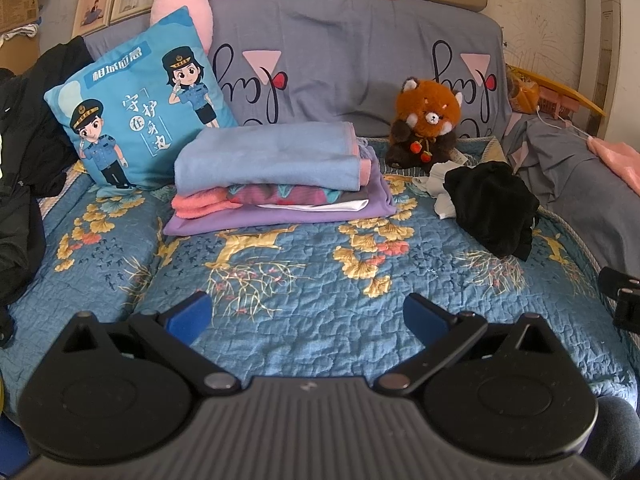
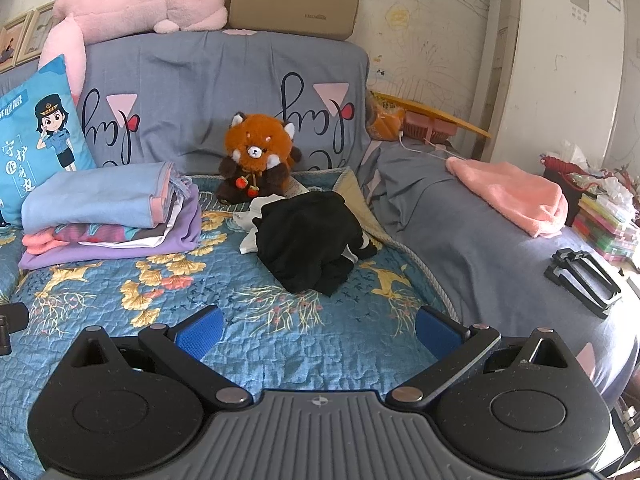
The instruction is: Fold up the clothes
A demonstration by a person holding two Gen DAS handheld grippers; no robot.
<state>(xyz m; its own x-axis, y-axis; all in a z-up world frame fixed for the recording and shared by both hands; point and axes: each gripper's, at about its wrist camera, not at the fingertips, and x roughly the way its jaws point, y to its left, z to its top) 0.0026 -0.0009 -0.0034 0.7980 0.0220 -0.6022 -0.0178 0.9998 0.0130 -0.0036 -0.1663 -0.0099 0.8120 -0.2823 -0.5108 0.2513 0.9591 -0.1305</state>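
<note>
A stack of folded clothes (image 1: 276, 176) (image 2: 108, 216), light blue on top and purple at the bottom, sits on the blue quilt. To its right lies a crumpled black garment (image 1: 492, 208) (image 2: 312, 236) with a bit of white cloth (image 1: 436, 192) (image 2: 250, 234) beside it. My left gripper (image 1: 308, 318) hovers open over the quilt, well short of the stack, with nothing between its blue pads. My right gripper (image 2: 320, 330) is open too, just in front of the black garment. Part of the right gripper shows at the left wrist view's right edge (image 1: 620, 300).
A red-panda plush (image 1: 428, 124) (image 2: 260, 156) sits behind the black garment. A blue cartoon pillow (image 1: 136, 116) leans at back left, dark clothing (image 1: 24, 168) at far left. A pink towel (image 2: 516, 200) and a black stand (image 2: 584, 276) lie on the grey sofa arm at right.
</note>
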